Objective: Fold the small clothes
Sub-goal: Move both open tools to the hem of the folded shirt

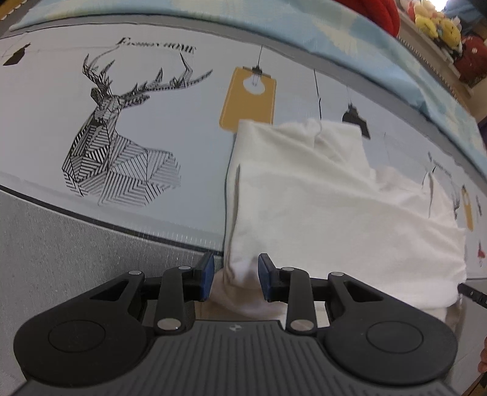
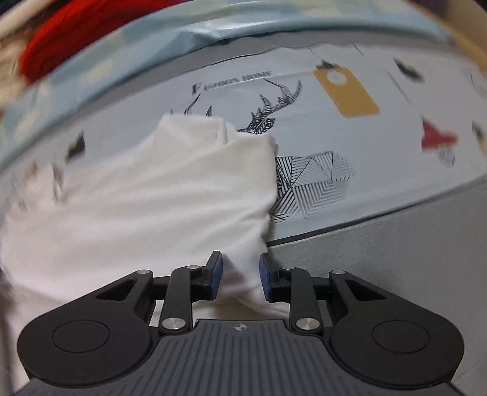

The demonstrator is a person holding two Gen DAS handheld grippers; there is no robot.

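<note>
- printed bed sheet, pale grey with a striped stag print and a yellow lamp tag, covers the work surface; a light blue cover lies along its far edge.
- white garment, partly folded, lies on the sheet beside the stag print, its near edge hanging over the front of the bed.
- left gripper: jaws spread, blue pads either side of the garment's near left corner, gap visible, not pressing.
- right gripper: jaws parted, the garment's near right corner between the pads, not pinched; view blurred.
</note>
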